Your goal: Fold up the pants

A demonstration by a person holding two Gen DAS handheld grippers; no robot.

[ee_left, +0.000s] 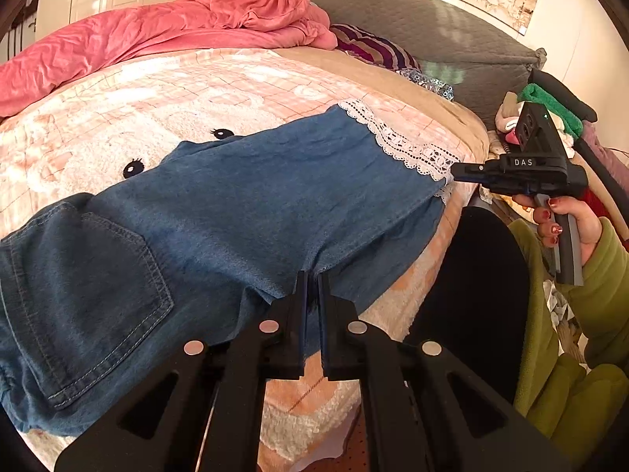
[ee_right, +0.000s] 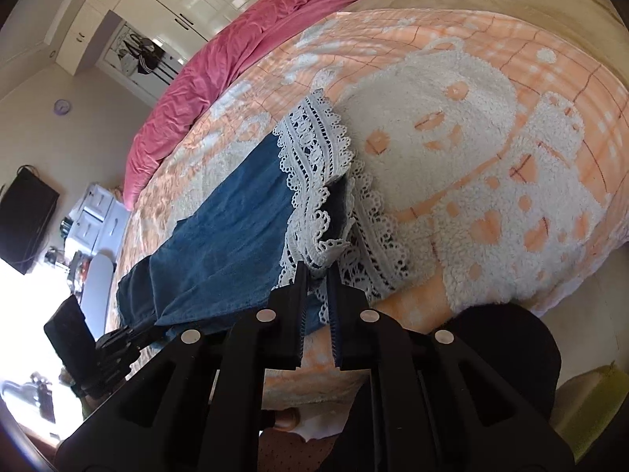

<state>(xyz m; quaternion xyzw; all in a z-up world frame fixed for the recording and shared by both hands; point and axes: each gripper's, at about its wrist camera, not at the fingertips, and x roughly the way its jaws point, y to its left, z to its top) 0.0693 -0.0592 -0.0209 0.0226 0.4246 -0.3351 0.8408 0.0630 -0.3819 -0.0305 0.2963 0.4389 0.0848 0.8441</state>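
Blue denim pants (ee_left: 236, 196) with a white lace hem (ee_left: 397, 141) lie flat across a peach fleece blanket (ee_left: 196, 90) on a bed, back pocket facing up at the left. My left gripper (ee_left: 312, 277) is shut on the near denim edge by the crotch. My right gripper (ee_left: 456, 171) reaches the lace hem from the right, held by a hand (ee_left: 566, 216). In the right wrist view, my right gripper (ee_right: 318, 269) is shut on the bunched lace hem (ee_right: 314, 157) of the pants (ee_right: 236, 228). The left gripper (ee_right: 147, 332) pinches the denim corner at lower left.
A crumpled pink duvet (ee_left: 157, 27) covers the far side of the bed, with a striped pillow (ee_left: 373, 47) and grey headboard (ee_left: 432, 19) behind. A pile of clothes (ee_left: 550, 106) sits at the right. A black rounded shape (ee_left: 471, 275) and a green sleeve (ee_left: 589, 295) are near the bed's edge.
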